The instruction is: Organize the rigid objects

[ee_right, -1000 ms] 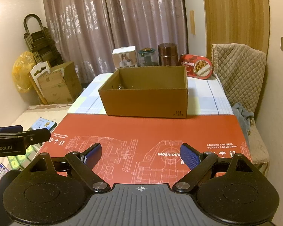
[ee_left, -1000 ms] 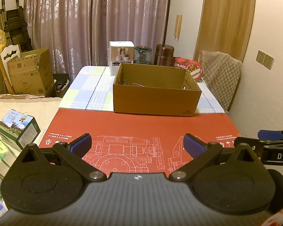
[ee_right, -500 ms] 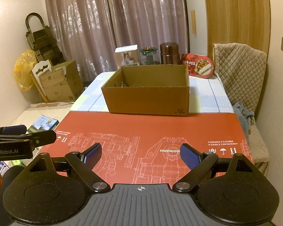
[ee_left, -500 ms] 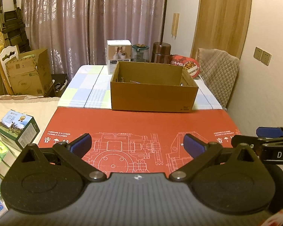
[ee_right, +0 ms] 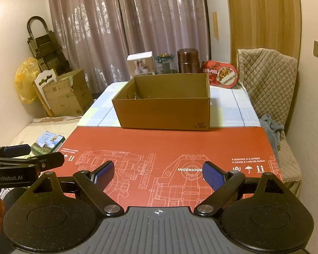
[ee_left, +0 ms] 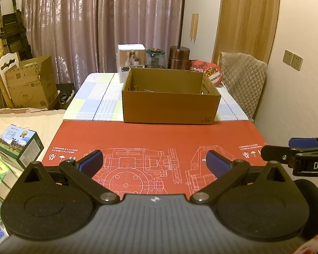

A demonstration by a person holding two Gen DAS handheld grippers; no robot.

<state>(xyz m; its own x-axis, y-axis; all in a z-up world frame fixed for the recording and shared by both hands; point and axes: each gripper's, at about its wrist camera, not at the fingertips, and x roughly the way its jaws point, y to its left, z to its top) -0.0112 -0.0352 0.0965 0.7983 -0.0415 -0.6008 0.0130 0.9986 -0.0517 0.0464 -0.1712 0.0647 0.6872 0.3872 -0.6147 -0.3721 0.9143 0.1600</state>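
Your two wrist cameras are looking forward and slightly downward along the fingers, sitting side by side low over the red mat (ee_left: 159, 135). Both are sharing the cardboard box (ee_right: 163, 112) and curtains beyond, each catching the other hand-held gripper at its edge.

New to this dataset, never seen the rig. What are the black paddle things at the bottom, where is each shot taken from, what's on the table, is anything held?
No robot: a person holds a two-finger gripper in each hand, each with a fisheye camera looking along its fingers. One picture is from the left gripper, the other from the right gripper; each also catches the other at its edge. Both are open and hold nothing.

Below them lies a red printed mat. Past it stands an open cardboard box on a checked cloth. Behind the box: a white carton, a glass jar, a brown canister and a red food package.
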